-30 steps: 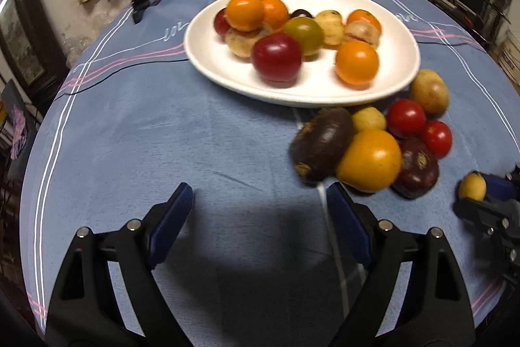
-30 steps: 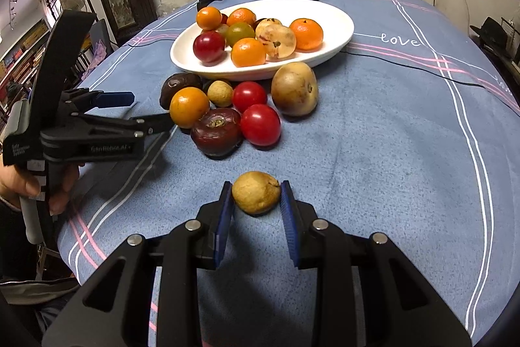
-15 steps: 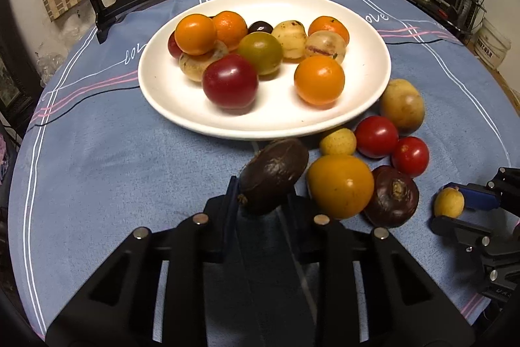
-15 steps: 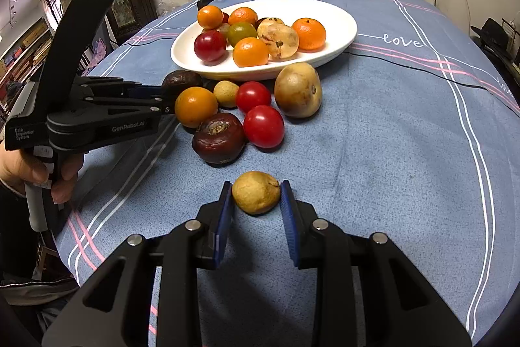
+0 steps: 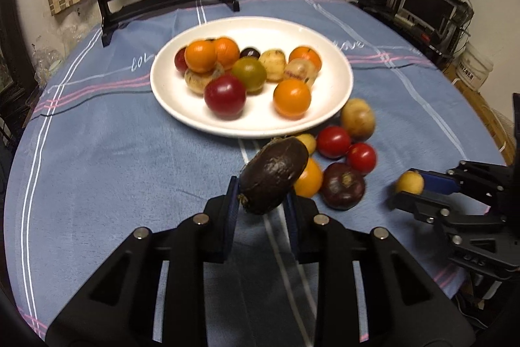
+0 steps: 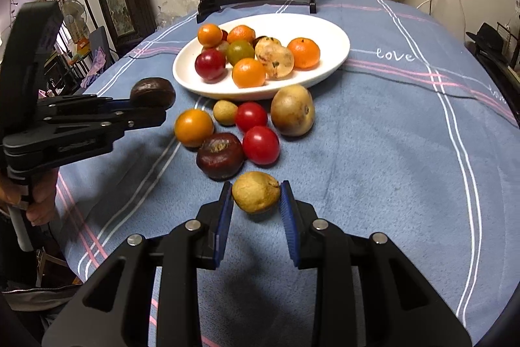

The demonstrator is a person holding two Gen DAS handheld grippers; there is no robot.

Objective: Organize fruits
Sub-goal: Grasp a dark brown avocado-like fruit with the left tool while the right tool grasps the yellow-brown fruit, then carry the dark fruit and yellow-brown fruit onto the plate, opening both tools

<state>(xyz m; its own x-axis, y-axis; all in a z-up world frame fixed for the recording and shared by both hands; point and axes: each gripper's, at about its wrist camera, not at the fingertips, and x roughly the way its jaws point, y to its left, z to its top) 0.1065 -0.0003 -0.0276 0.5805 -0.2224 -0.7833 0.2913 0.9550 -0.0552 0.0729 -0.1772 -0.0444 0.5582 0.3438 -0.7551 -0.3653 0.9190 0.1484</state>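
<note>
Left gripper (image 5: 261, 200) pinches dark oval fruit (image 5: 273, 174), wrinkled, tilted, frame centre. Right gripper (image 6: 256, 200) jaws clamp small yellow fruit (image 6: 255, 192), dull, spotted, lower centre.

A dark brown, wrinkled fruit (image 5: 273, 176) hangs tilted above the cloth, clear of the loose pile. That pile, just beside the white plate (image 5: 338, 93), holds an orange (image 6: 194, 127), two red tomatoes (image 6: 261, 144), a dark purple fruit (image 6: 220, 155), a tan potato-like one (image 6: 292, 110) and a small yellow one (image 6: 225, 112). A dull yellow fruit (image 6: 255, 192) sits nearest. The plate carries oranges and tomatoes heaped together.
</note>
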